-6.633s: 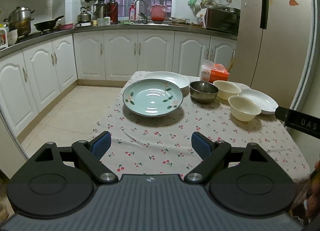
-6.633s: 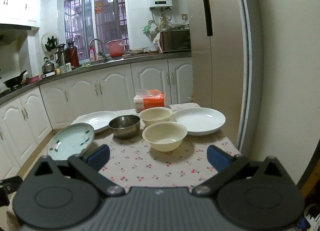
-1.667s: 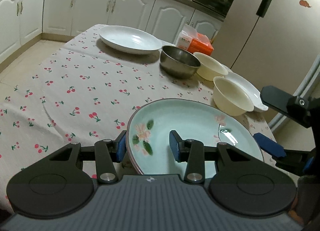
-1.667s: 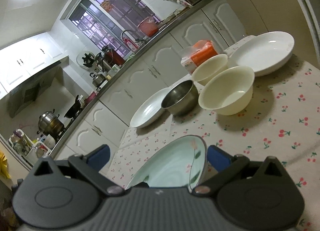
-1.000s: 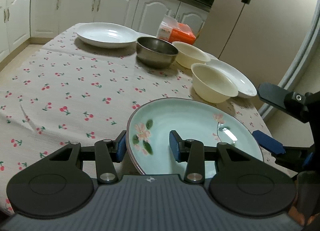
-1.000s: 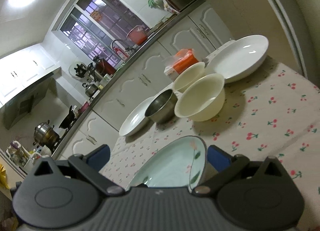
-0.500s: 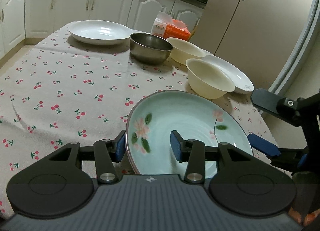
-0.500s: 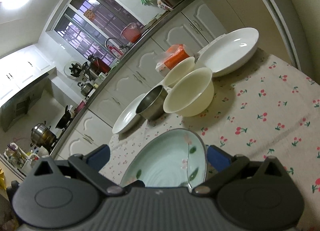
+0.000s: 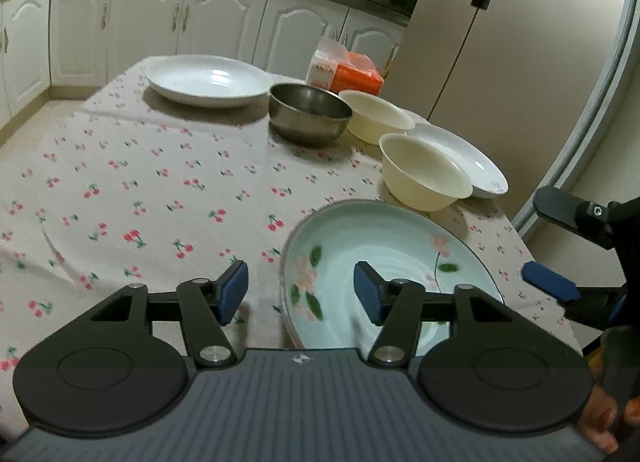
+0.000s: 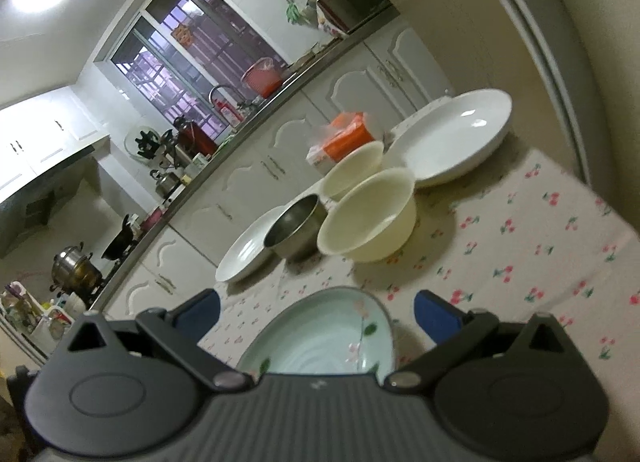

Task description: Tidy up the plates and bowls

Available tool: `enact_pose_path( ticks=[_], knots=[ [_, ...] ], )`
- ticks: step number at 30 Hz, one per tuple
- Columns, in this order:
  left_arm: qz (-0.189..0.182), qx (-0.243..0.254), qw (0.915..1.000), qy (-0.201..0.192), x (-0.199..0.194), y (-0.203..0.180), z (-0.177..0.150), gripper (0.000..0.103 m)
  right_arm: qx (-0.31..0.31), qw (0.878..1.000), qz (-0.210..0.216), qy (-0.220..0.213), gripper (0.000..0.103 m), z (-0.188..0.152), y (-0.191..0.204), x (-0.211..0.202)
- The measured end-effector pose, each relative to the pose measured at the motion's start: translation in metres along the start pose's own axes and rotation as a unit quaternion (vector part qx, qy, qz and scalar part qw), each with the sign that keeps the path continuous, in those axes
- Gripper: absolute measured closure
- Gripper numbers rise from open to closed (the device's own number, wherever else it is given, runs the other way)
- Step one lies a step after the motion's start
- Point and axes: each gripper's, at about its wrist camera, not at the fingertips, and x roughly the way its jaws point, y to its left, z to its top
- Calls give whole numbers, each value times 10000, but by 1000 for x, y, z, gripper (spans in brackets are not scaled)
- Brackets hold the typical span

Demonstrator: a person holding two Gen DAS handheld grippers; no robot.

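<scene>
A pale green flowered plate (image 9: 372, 254) lies on the cherry-print tablecloth (image 9: 140, 190) near the front right edge; it also shows in the right wrist view (image 10: 324, 338). My left gripper (image 9: 300, 290) is open, its jaws standing either side of the plate's left rim without touching. My right gripper (image 10: 316, 312) is open and empty just above the plate; it shows in the left wrist view (image 9: 556, 282). Beyond stand two cream bowls (image 9: 420, 170) (image 9: 376, 114), a steel bowl (image 9: 308, 112) and two white plates (image 9: 208, 78) (image 9: 476, 166).
An orange tissue pack (image 9: 344, 72) sits at the table's far edge. The fridge (image 9: 520, 42) stands close on the right. White cabinets (image 9: 160, 18) and a cluttered counter run along the back and left. Floor lies left of the table.
My left gripper carried the green plate from the table's middle to the front right, set it down and opened its jaws. The right gripper stayed open beside it.
</scene>
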Motion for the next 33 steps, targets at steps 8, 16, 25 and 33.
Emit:
enact_pose_path(
  ticks=[8,16,25,33],
  knots=[
    [146,157,9996,-199,-21,8,12,11,22,9997,-210,-120,0,10,-1,-7],
    [627,-53,9969,-473,-46,34,29,3,-276,9993,-179,-179,0,19,9,-11],
    [618,38,9952,-753,-68,22,61,3,84,9985,-324,-435,0,24,-11,-26],
    [130,626,9939,-898,-51,-28,105,3,430,9930,-497,-979,0,42,-37,-42]
  ],
)
